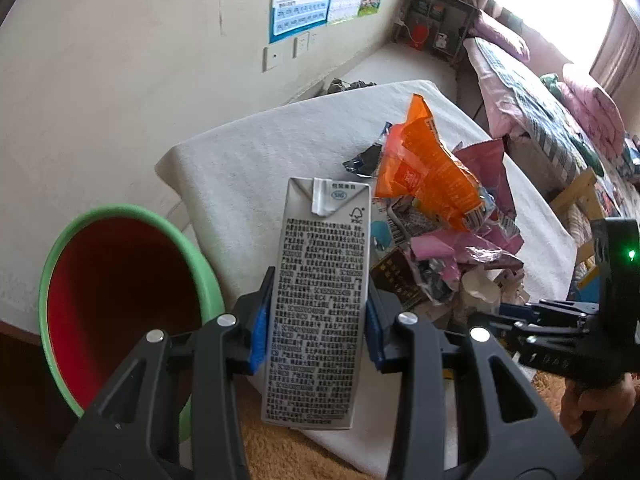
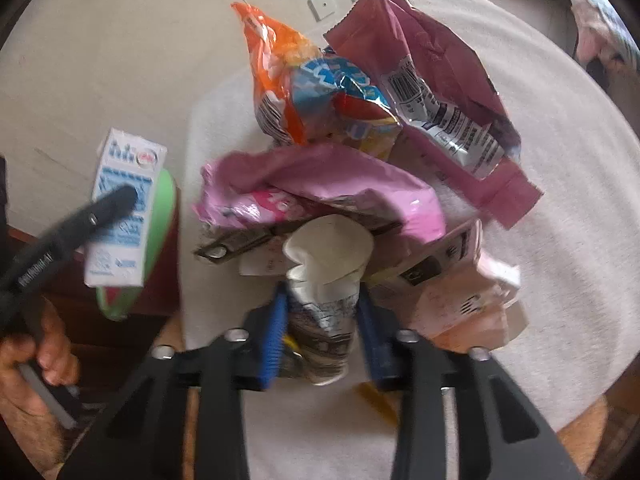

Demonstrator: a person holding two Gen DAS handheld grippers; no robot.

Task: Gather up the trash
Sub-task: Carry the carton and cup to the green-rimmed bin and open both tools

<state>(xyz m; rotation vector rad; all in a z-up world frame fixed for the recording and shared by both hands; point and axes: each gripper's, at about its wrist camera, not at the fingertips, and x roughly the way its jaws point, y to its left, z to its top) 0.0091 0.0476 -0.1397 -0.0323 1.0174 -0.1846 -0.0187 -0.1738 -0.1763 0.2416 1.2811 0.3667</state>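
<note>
The left tool [image 1: 316, 316] clamps a grey printed drink carton [image 1: 320, 300] upright past the bench's left edge, near the green-rimmed red bin [image 1: 120, 292], ready for dropping, while the right tool [image 2: 320, 332], seemingly barely closing, straddles a crumpled white paper cup [image 2: 324, 276] at the trash pile's near edge.

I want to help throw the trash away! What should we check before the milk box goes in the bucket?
1. Left gripper holds the milk box firmly: ok.
2. Bucket mouth open, nothing blocking it: ok.
3. Milk box over the bucket: not ok, it is beside it, above the table edge.
4. Right gripper out of the way, at the paper cup: ok.
5. Room left inside the bucket: cannot tell.
</note>
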